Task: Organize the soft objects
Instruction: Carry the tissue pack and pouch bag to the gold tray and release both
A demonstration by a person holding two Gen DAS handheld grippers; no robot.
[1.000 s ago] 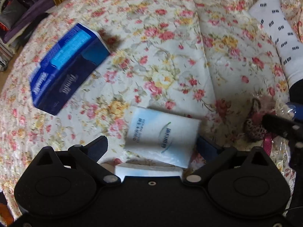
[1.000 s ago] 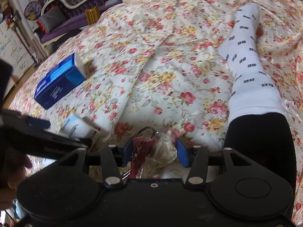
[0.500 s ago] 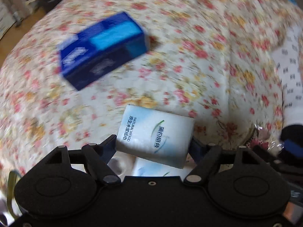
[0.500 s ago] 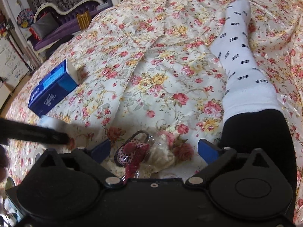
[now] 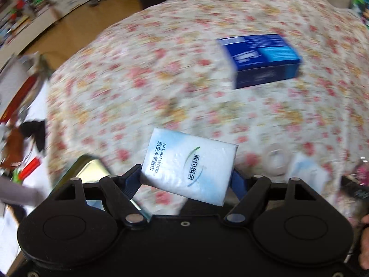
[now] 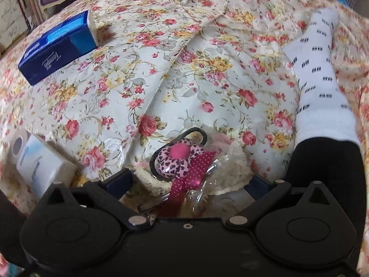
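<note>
My left gripper (image 5: 185, 177) is shut on a white tissue pack (image 5: 188, 165) with green and black print, held tilted above the floral bedspread (image 5: 161, 80). A blue tissue box (image 5: 260, 60) lies further off; the right wrist view has the blue tissue box (image 6: 57, 46) at the upper left. My right gripper (image 6: 189, 181) stands open, low over the bed. Between its fingers, untouched, lies a pink leopard-print flower charm (image 6: 177, 159) with a ribbon and cream fluff in clear wrap. A second white tissue pack (image 6: 43, 164) sits left of it.
A person's leg in a white patterned sock (image 6: 320, 80) and black trouser (image 6: 327, 173) rests on the bed at right. A small roll (image 6: 19, 143) sits beside the second pack. A gold-green tin (image 5: 90, 168) and floor clutter (image 5: 20, 143) lie past the bed's left edge.
The left gripper closed on the white tissue pack, lifted it and swung left toward the bed's edge. The right gripper opened and let go of the flower charm, which now lies on the bedspread.
</note>
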